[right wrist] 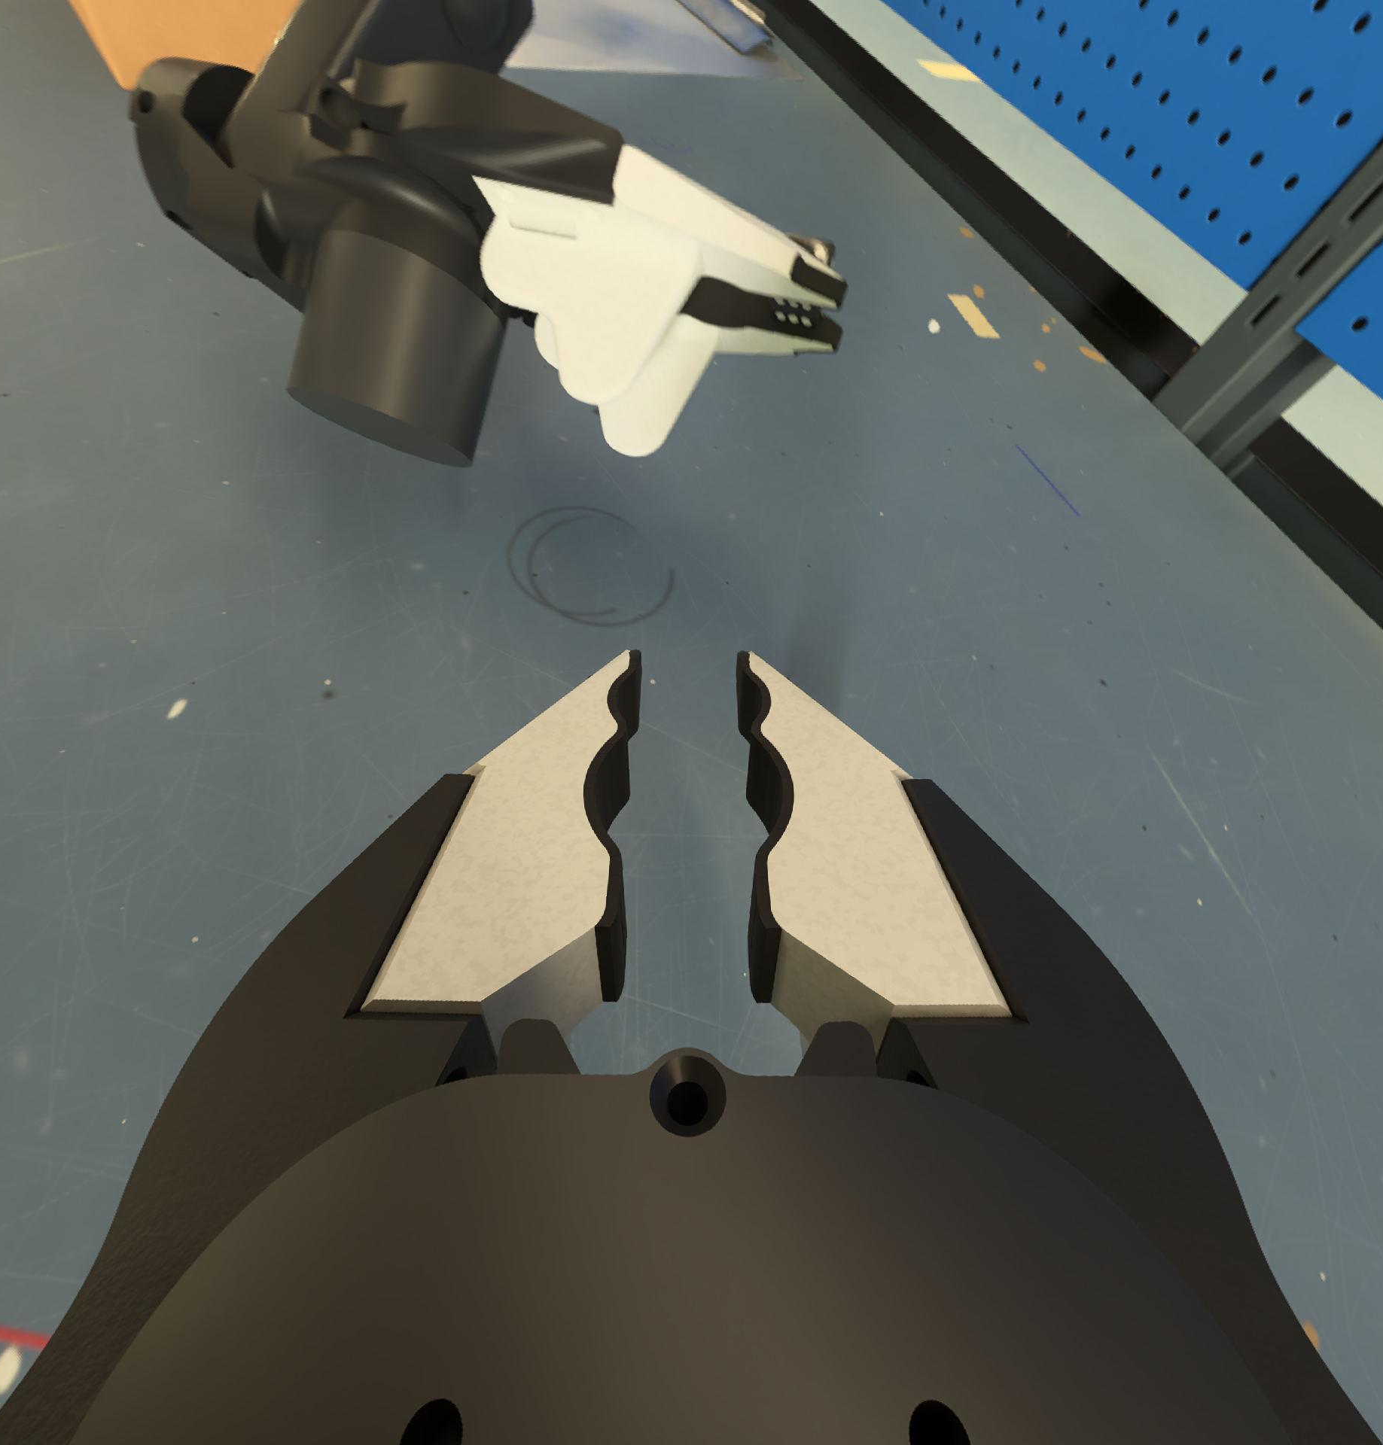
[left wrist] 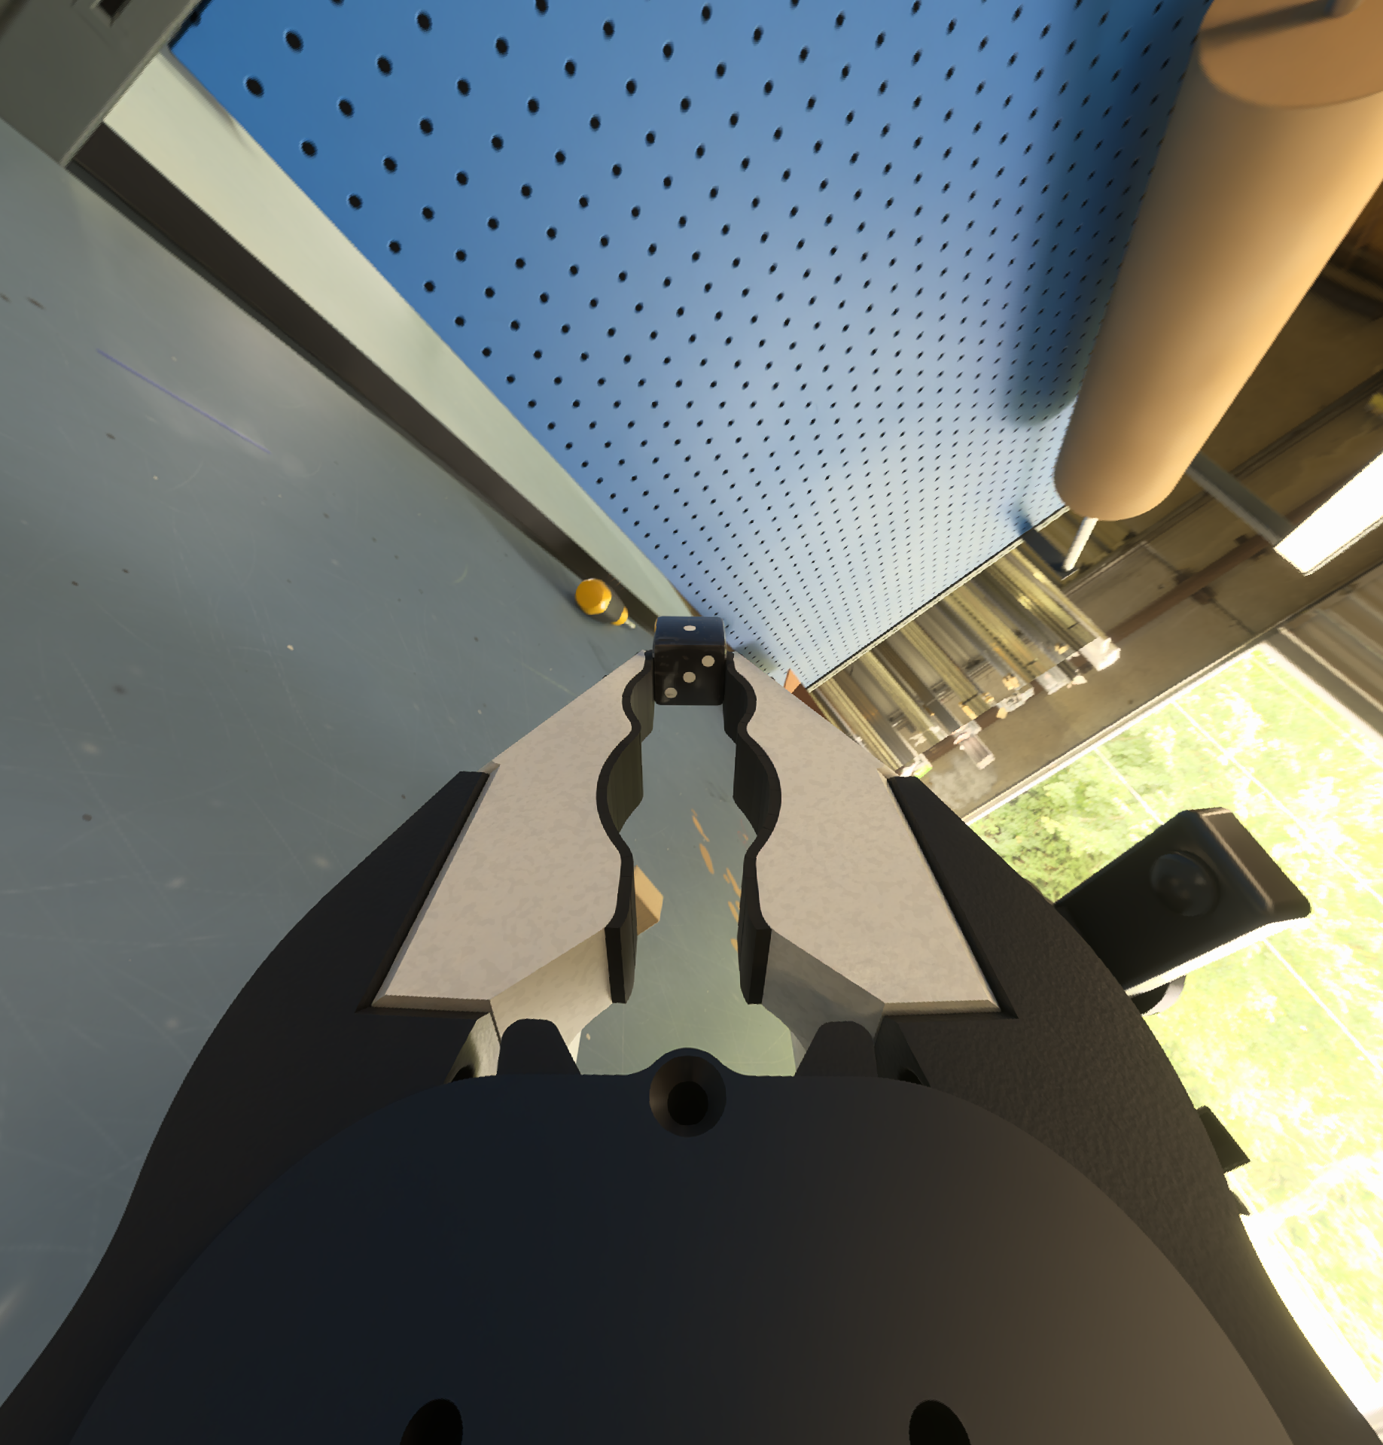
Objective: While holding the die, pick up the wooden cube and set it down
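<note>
My left gripper (left wrist: pixel 688 661) is shut on a black die with white pips (left wrist: pixel 689 679), held at the fingertips above the grey table (left wrist: pixel 164 625). A small tan wooden corner (left wrist: pixel 647 901), seemingly the wooden cube, shows low between the left fingers, mostly hidden behind one finger. In the right wrist view the left gripper (right wrist: pixel 817 313) hovers tilted over the table with the die (right wrist: pixel 791 311) pinched in it. My right gripper (right wrist: pixel 688 665) is open and empty, low over the table (right wrist: pixel 203 782), below and apart from the left one. No cube shows in the right wrist view.
A blue pegboard (left wrist: pixel 750 274) stands behind the table, also in the right wrist view (right wrist: pixel 1220 117). A brown paper roll (left wrist: pixel 1188 297) hangs by it. A yellow-capped tool (left wrist: pixel 598 600) lies at the table's back edge. A cardboard box corner (right wrist: pixel 195 31) sits at the far left.
</note>
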Robot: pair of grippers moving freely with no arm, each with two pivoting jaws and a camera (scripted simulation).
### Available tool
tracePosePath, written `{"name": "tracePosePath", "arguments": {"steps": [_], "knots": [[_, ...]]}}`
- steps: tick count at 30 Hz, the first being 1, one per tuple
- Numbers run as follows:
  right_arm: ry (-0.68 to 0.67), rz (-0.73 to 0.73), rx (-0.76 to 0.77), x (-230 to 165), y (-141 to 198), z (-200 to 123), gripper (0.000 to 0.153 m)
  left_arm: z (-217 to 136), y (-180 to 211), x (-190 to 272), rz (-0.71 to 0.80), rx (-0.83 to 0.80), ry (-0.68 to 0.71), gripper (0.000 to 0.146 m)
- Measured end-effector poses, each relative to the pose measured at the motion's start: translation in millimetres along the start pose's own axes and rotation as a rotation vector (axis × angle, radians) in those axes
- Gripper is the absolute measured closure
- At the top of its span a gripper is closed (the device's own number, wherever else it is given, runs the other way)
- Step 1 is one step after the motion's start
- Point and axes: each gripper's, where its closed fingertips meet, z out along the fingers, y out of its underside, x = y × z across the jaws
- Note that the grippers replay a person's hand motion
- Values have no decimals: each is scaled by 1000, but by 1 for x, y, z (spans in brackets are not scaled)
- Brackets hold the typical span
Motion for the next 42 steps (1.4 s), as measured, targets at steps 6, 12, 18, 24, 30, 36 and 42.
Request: {"name": "tracePosePath", "arguments": {"steps": [6,12,18,24,30,36,42], "knots": [[107,32,-112,20,16,7,129,-2,-4,2,4,18,31,130],[153,8,-314,37,37,17,129,-3,-3,6,20,18,46,130],[169,4,-483,46,48,29,131,-4,-4,6,15,25,52,130],[221,66,-586,50,53,28,129,-4,-5,6,6,29,57,130],[273,246,-498,39,48,34,129,-5,-7,5,-13,35,64,130],[395,381,-417,38,49,38,114,-8,-9,6,-50,46,90,130],[470,436,-390,38,51,32,109,-7,-6,8,-94,35,120,130]]}}
